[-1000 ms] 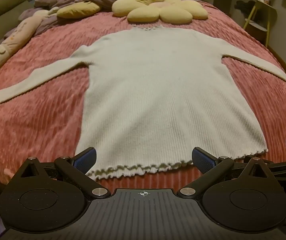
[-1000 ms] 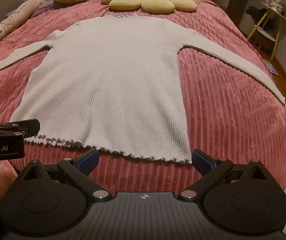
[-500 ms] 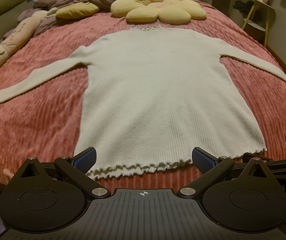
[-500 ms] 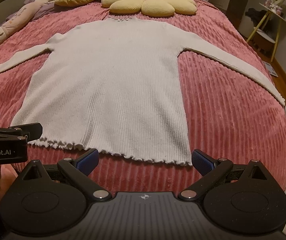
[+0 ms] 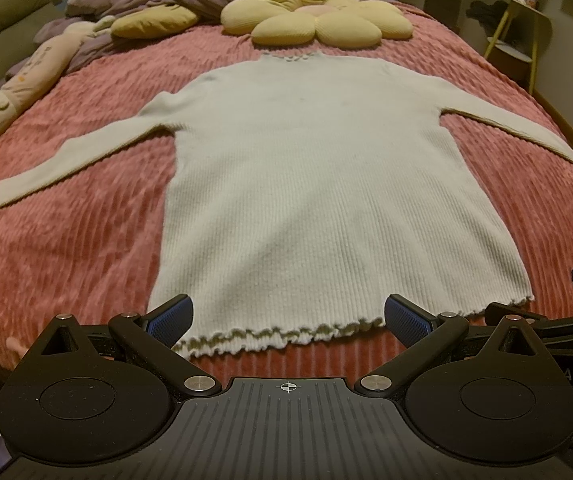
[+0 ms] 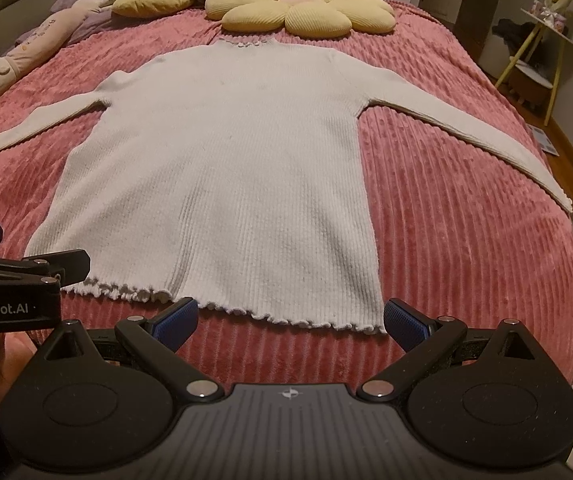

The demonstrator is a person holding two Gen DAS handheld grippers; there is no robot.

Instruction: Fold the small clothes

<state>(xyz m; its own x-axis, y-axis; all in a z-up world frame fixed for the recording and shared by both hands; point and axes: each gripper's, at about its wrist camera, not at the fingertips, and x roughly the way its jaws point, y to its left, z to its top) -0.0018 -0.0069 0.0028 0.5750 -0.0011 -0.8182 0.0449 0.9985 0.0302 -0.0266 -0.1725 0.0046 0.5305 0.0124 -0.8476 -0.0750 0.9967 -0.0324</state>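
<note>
A white ribbed long-sleeved sweater [image 5: 318,184] lies flat on a pink bedspread [image 5: 66,248], sleeves spread out to both sides, frilled hem nearest me. It also shows in the right wrist view [image 6: 230,176]. My left gripper [image 5: 286,316] is open and empty, hovering just before the hem's left half. My right gripper [image 6: 290,318] is open and empty, just before the hem's right half. Each gripper shows at the edge of the other's view: the right gripper [image 5: 558,320], the left gripper [image 6: 26,276].
A yellow flower cushion [image 5: 314,20] and a purple duvet [image 5: 146,0] lie at the head of the bed. A long plush toy [image 5: 26,80] lies at the left edge. A small yellow-legged side table [image 6: 542,52] stands by the right of the bed.
Both grippers have drifted slightly backward and lower toward the hem; the sweater sits a little lower in the right wrist view. Nothing has been gripped.
</note>
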